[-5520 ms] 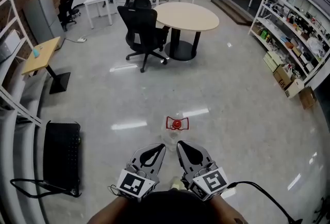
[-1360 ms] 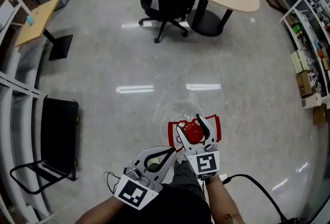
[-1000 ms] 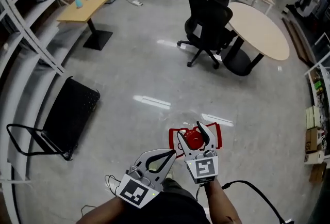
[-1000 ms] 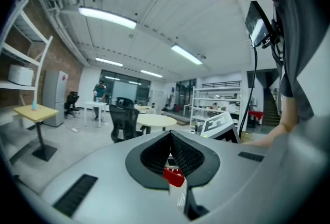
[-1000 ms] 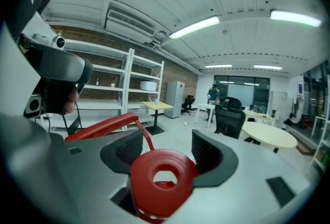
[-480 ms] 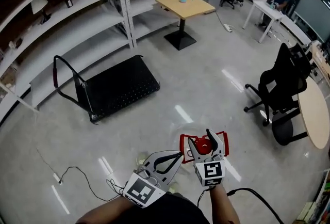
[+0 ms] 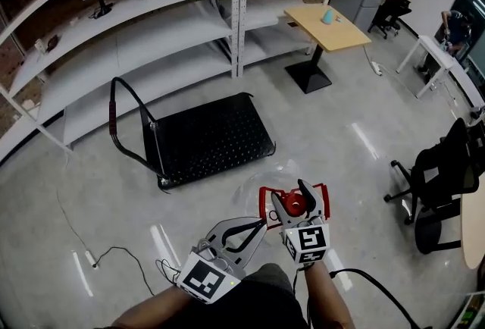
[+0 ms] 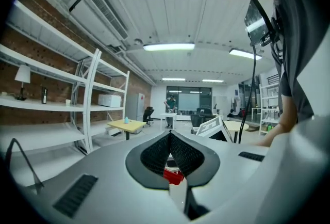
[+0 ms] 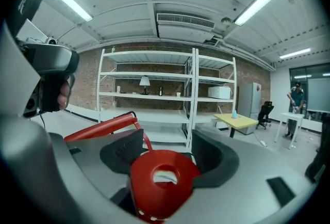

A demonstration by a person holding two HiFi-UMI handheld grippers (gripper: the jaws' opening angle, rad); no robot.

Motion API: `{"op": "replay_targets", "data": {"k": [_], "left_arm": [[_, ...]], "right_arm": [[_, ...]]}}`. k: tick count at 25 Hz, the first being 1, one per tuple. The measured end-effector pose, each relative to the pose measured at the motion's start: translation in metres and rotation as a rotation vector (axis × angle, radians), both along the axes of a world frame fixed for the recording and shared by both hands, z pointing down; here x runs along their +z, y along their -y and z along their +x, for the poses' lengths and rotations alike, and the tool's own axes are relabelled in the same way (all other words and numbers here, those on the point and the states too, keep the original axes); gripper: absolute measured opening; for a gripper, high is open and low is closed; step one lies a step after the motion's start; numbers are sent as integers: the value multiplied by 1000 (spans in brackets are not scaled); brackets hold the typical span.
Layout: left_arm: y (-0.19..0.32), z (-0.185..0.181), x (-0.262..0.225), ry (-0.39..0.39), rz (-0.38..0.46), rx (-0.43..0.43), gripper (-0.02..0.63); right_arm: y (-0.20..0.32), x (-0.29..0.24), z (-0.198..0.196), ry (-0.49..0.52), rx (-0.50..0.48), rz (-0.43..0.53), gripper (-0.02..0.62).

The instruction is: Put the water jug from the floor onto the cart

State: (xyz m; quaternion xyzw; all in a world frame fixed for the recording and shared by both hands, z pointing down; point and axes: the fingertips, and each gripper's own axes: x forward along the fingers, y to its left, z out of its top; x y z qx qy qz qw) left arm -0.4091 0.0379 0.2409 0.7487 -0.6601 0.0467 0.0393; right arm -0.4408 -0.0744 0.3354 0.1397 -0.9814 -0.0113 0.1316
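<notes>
The water jug is a clear bottle with a red cap and a red carrying handle. My right gripper is shut on its neck just under the cap, which fills the right gripper view between the dark pads. My left gripper hangs just left of the jug with its tips together and nothing between them. In the left gripper view a bit of red handle shows past the closed tips. The black flat cart with its upright push handle stands on the floor ahead and to the left.
White metal shelving runs behind the cart along the brick wall. A yellow desk stands at the upper right, and a black office chair at the right edge. A thin cable lies on the floor at left. A person stands far off.
The jug stood on the floor with both grippers apart from it; the right gripper then shut on its neck. The view has swung left from the round table to the shelves and cart.
</notes>
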Motion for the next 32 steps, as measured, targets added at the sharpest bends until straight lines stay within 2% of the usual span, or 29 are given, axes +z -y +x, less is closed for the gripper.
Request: {"op": "replay_targets", "data": {"k": [4,8,16,20,23,26,32], "left_arm": [[-1,-77,3,10,-9,-70,5],[20,-150,18,1,-18,-145,5],[111,-318,34,-7,-57,-305,5],[158,-391,54,-18,-135,-345,5],[178,-432,83,-35,-189,-344,5],[190,-464,117,-54,-182,-334,5],[190,-514,233,-93,-227,-360,5]], "right_arm": [[6,-3,-106,14,-78,19,299],[29,7,-202,23,-151,26,299],[91,43,-377,-10,-311,-6,298],[127,72,-456,-34,-372,-5,299],[138,109,-510,-65,-405,17,298],[147,156,-553,-77,-416,50,299],[173,273,-617,-75,-409,53,299]]}}
